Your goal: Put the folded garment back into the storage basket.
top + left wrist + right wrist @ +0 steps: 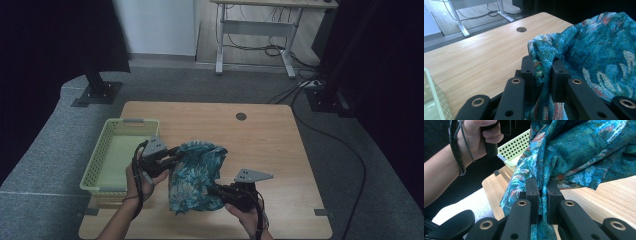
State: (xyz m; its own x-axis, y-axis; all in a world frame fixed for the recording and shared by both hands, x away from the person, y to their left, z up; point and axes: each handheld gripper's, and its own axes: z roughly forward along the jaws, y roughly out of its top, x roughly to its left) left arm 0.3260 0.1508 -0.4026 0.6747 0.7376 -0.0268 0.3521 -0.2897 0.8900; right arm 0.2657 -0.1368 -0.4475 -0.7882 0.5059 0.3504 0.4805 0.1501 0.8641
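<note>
Teal floral-print fabric cloth hangs bunched above the wooden worktop, just right of the pale green perforated plastic basket. Your left gripper and right gripper both have fingers pinching folds. It'll probably slip if either pinch is shallow. One cloth, one basket, two grippers.

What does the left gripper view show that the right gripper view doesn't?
Left gripper view alone: the round hole in the tabletop and a desk's white legs on the floor beyond.

Right gripper view alone: the person's left hand gripping a black handle, with a cable looped at the wrist.

Both: the teal patterned cloth, pinched between that view's own black tongs, the wooden table, and a bit of the pale green perforated basket.
</note>
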